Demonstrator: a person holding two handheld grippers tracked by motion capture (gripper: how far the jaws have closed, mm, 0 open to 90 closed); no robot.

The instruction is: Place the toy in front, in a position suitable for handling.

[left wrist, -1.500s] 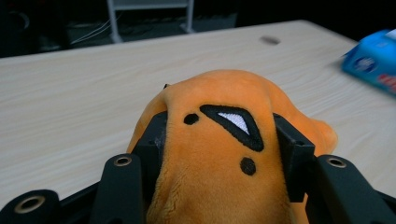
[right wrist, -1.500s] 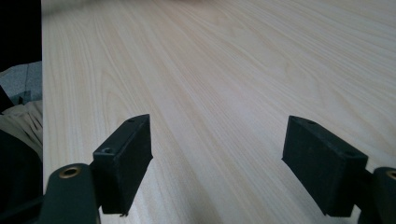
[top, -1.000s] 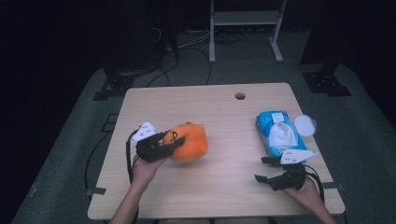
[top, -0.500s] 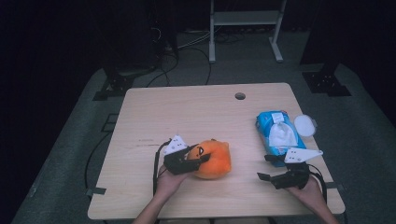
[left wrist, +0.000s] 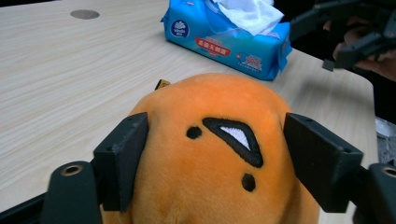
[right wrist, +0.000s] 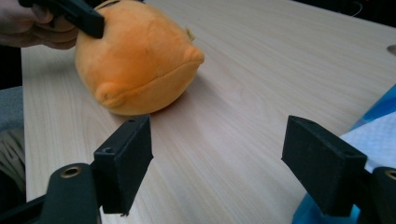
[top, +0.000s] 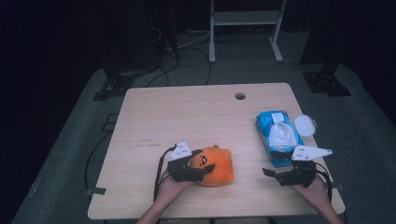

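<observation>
Fuzzy orange plush toy (left wrist: 210, 154), matt pale woodgrain table (top: 196, 116), glossy blue plastic wipes pack (left wrist: 224, 39), matt black plastic gripper jaws

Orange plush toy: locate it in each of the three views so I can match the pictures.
High view: the orange plush toy sits at the table's near edge, centre-left, in the left gripper.
Left gripper view: bottom centre, between the jaws.
Right gripper view: upper left.
Shared landmark: the blue tissue pack.
</observation>
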